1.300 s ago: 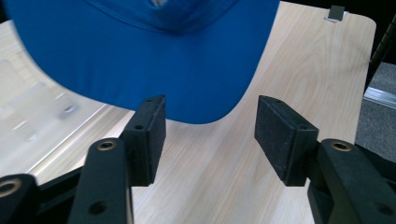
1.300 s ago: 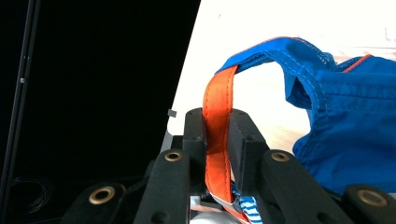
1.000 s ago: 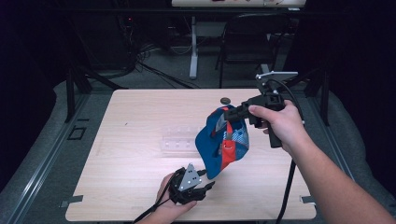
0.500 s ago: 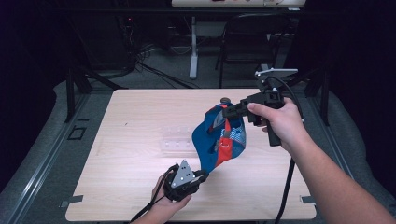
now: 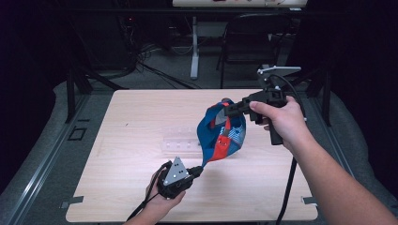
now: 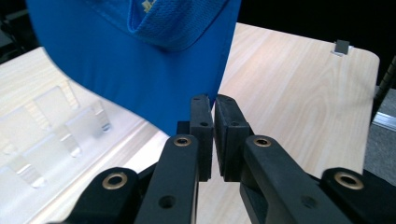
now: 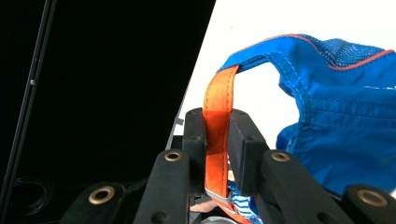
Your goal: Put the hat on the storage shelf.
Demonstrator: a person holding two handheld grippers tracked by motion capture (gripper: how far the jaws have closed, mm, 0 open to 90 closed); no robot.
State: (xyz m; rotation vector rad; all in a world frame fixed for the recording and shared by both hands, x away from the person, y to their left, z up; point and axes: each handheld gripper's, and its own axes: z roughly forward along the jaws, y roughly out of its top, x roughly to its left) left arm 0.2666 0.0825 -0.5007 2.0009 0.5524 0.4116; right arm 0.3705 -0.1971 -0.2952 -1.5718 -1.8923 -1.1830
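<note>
Since the earlier frame your left hand-held gripper (image 6: 214, 105) has just been closing, now clamped on the brim of the soft, light cap (image 5: 224, 133) at frame centre; your right hand-held gripper (image 7: 218, 116) is clamped on its orange strap (image 7: 218, 105).

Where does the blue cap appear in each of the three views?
High view: the blue cap hangs right of centre over the table, between the left gripper and right gripper.
Left gripper view: cap brim at upper left, its edge between the pads.
Right gripper view: cap body at right, its orange strap clamped.
Shared landmark: the light wooden table.
</note>
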